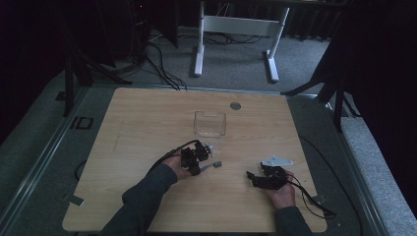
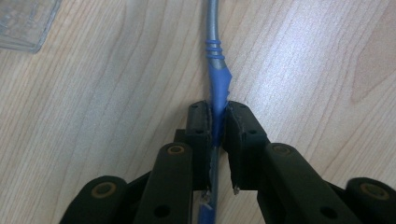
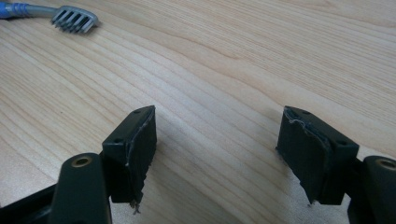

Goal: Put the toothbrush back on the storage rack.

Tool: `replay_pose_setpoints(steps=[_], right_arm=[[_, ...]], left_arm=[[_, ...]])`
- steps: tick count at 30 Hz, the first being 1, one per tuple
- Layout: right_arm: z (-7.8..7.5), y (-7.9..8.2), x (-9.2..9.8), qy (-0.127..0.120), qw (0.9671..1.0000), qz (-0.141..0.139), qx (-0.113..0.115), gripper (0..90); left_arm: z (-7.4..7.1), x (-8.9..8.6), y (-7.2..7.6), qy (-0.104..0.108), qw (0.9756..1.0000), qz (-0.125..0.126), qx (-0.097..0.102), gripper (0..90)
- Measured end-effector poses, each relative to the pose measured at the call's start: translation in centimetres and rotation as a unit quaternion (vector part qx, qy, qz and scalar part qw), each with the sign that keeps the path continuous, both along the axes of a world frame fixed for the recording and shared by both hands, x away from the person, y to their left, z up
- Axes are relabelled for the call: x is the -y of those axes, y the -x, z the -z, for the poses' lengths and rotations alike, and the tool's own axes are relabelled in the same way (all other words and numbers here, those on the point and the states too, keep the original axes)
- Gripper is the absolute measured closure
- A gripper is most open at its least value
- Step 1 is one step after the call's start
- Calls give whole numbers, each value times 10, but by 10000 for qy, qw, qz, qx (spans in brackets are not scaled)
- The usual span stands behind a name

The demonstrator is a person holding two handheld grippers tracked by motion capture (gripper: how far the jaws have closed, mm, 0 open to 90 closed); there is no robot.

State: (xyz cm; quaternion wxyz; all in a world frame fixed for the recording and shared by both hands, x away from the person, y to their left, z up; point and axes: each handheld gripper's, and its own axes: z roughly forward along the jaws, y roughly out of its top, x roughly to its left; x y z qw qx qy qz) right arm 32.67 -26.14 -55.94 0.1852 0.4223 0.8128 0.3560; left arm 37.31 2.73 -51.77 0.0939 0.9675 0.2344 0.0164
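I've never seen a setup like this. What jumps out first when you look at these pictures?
Most striking is the left gripper, near the middle of the wooden table, with its jaws clamped on the blue handle of a toothbrush whose grey bristle head lies flat on the wood. To the right, the right gripper rests open with nothing between its jaws. A clear plastic container stands just beyond the left gripper.
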Motion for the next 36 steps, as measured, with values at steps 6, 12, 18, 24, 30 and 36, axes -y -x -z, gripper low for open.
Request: replay_pose_setpoints(steps=[6, 12, 18, 24, 30, 36], right_arm=[[0, 0, 0, 1, 10000, -1, 0, 279], [0, 0, 0, 1, 10000, 1, 1, 279], [0, 0, 0, 0, 10000, 1, -1, 279], [0, 0, 0, 0, 10000, 1, 0, 279], [0, 0, 0, 4, 10000, -8, 6, 279], [0, 0, 0, 2, 10000, -5, 6, 279]], left_arm=[[0, 3, 3, -79, 9999, 39, 92, 813], [-1, 3, 3, -132, 9998, 101, 109, 820], [-1, 4, 5, -203, 9996, 140, 152, 821], [-6, 0, 3, -64, 9999, 33, 149, 821], [-11, -3, 4, 27, 9998, -46, 213, 821], [-18, -8, 3, 147, 9994, -109, 302, 821]])
